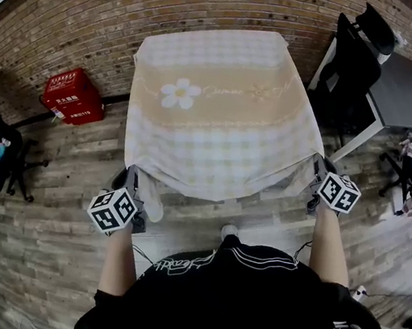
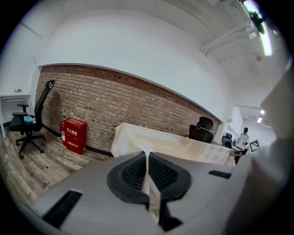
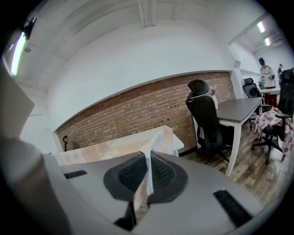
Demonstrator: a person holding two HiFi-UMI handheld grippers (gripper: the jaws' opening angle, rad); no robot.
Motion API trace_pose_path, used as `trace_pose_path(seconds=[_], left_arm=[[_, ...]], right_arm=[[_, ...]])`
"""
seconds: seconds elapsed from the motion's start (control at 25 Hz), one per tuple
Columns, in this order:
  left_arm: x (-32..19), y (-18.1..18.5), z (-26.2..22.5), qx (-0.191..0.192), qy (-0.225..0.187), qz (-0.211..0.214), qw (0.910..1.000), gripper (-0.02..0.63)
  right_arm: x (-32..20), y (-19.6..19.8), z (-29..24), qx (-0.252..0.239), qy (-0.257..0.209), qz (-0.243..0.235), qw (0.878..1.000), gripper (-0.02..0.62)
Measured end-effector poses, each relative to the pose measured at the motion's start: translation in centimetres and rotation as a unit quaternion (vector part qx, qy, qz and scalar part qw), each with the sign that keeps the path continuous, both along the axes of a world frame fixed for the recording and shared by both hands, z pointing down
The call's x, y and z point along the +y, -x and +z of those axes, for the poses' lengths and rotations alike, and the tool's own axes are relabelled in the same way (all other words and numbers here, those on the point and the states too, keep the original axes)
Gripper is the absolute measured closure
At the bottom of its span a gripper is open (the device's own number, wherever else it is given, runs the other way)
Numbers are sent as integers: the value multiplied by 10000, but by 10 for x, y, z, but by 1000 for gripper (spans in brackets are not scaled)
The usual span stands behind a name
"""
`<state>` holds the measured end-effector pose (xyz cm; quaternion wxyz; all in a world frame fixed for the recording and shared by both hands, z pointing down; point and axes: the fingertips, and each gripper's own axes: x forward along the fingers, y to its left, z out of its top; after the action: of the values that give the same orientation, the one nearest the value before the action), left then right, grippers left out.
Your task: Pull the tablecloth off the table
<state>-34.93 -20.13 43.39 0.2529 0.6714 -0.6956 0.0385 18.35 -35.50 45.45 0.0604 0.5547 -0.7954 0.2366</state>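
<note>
Two pairs of ribbed black pads come first. In the left gripper view the pads (image 2: 133, 173) are pressed together with a thin fold of pale cloth standing between them; in the right gripper view the pads (image 3: 163, 174) are closed the same way on a fold of the same fabric; so we take it that the left gripper (image 1: 133, 183) and the right gripper (image 1: 318, 174) each pinch one near corner of the tablecloth (image 1: 214, 115).

Outward from those corners, the near hem spans between our two grippers. The rest of the checked cloth, with its daisy print (image 1: 180, 94), lies flat over the whole top and drapes down the sides; the table itself is hidden under it. Beyond stands the brick wall (image 1: 98, 11); a red box (image 1: 73, 95) sits on the wood floor (image 1: 58, 167) to the left; a black office chair (image 1: 354, 59) and a grey desk (image 1: 407, 91) stand to the right.

We judge the task barely begun: both corners are gripped, but the cloth still covers the top. What is left is the pull itself, drawing both corners back evenly until the far hem slides clear.
</note>
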Motion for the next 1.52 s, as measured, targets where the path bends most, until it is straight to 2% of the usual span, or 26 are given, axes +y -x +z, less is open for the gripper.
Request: trace_pose_path(seconds=[0.32, 0.6, 0.92, 1.52], left_arm=[[25, -7, 9, 30, 48, 20, 10000, 600], [46, -24, -3, -21, 55, 8, 10000, 600], [77, -51, -20, -120, 50, -112, 9999, 600], [134, -104, -25, -101, 33, -325, 9994, 600]], right_arm=[[33, -5, 10, -11, 69, -33, 10000, 598], [54, -20, 8, -69, 89, -49, 9999, 598], [76, -45, -2, -92, 56, -190, 9998, 598], [115, -90, -7, -169, 2, -411, 9990, 598]])
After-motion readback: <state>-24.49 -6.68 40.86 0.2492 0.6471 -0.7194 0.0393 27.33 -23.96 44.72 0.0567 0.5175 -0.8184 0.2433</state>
